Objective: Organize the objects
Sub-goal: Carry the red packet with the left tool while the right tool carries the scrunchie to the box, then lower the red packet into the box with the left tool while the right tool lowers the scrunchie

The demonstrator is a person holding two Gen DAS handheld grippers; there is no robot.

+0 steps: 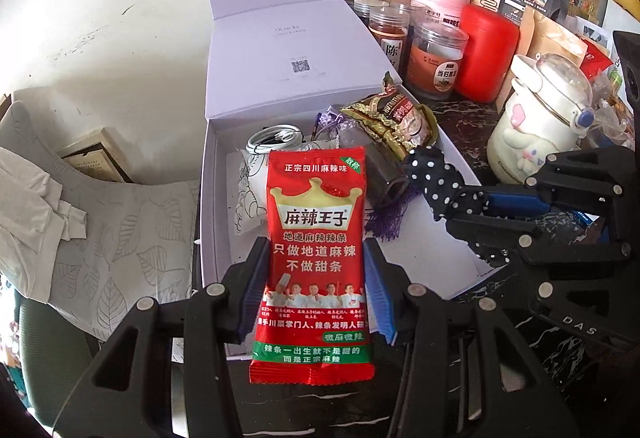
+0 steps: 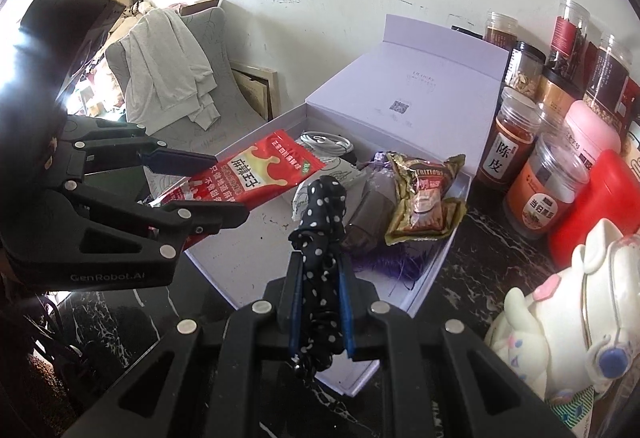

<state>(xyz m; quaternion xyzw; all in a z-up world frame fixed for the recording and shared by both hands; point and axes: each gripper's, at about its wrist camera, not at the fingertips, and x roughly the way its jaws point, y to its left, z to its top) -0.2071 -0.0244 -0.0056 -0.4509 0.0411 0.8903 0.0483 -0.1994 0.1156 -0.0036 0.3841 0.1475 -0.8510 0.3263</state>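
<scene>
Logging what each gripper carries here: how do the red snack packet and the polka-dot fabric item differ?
The red snack packet is a flat, glossy printed pouch; the polka-dot fabric item is soft black cloth with white dots, bunched into a roll. The packet sits in the left gripper with jaws apart at its edges; the fabric is squeezed in the nearly closed right gripper. Both are held above the open white box.
</scene>
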